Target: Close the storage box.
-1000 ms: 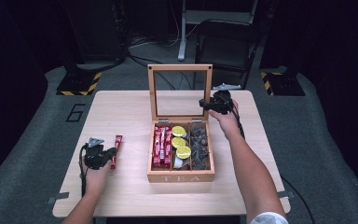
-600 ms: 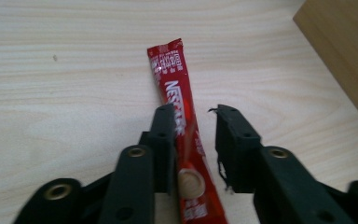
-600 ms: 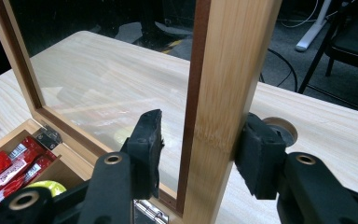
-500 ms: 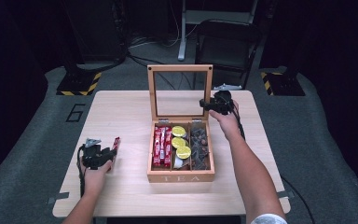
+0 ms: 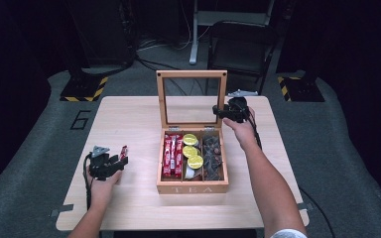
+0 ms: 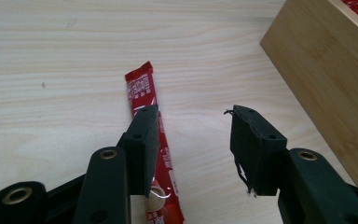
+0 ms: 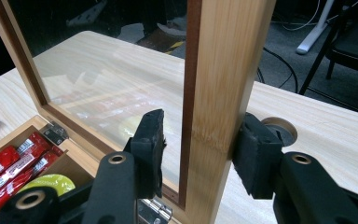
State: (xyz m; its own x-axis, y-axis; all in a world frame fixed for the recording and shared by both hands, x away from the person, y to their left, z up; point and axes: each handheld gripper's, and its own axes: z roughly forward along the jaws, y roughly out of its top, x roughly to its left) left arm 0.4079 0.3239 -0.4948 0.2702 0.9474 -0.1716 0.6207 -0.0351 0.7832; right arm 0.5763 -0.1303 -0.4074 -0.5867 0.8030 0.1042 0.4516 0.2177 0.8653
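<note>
Left hand-held gripper (image 6: 193, 140): jaws apart, just been opening, nothing clamped; red sachet (image 6: 150, 140) flat on the bench (image 5: 129, 119), partly under the left jaw, free of the pads, just left of the wooden tea box (image 5: 192, 187). Right hand-held gripper (image 7: 198, 149): clamped on the right-hand wooden frame of the glass lid (image 7: 223, 70), one pad on the glass side, one on the outer face; lid upright, box open. Inside the box: red sachets (image 5: 172, 156) left, yellow-green packets (image 5: 192, 150) centre, dark packets (image 5: 212, 156) right.
</note>
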